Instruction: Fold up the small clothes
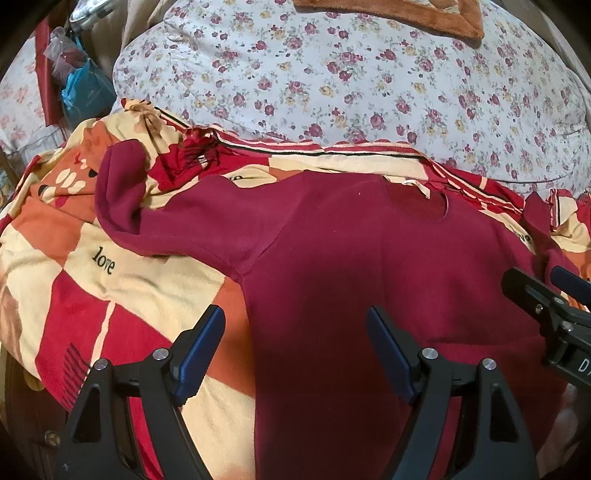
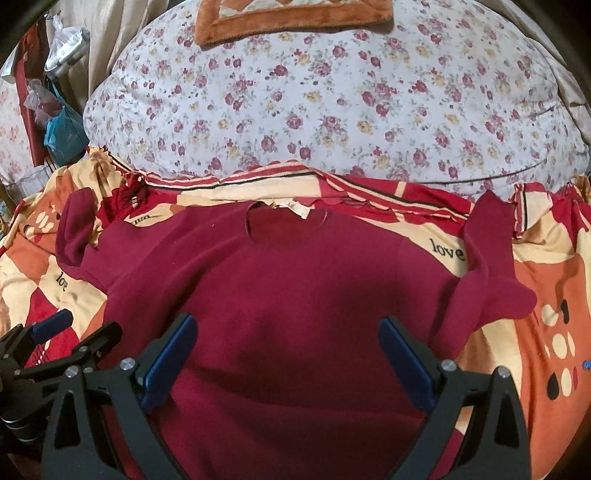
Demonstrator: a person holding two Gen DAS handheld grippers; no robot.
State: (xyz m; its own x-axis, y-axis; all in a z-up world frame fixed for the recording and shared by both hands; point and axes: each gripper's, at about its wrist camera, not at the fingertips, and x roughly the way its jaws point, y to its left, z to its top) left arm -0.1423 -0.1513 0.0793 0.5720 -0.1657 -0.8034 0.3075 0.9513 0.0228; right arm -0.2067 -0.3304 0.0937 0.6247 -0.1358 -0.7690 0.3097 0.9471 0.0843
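A dark red long-sleeved top [image 1: 362, 266] lies flat on the patterned bedspread, neck hole away from me; it also shows in the right wrist view [image 2: 280, 288]. Its left sleeve [image 1: 122, 195] bends up at the cuff, and its right sleeve [image 2: 487, 266] lies crumpled beside the body. My left gripper [image 1: 295, 339] is open and empty above the top's left side. My right gripper [image 2: 288, 350] is open and empty above the middle of the top's lower half. The right gripper also shows at the right edge of the left wrist view [image 1: 554, 295].
The red, orange and cream bedspread [image 1: 110, 280] with "love" print covers the bed. A floral quilt [image 2: 332, 103] is piled behind the top, with an orange-bordered cloth [image 2: 291, 18] on it. Bags [image 1: 81, 85] hang at the far left.
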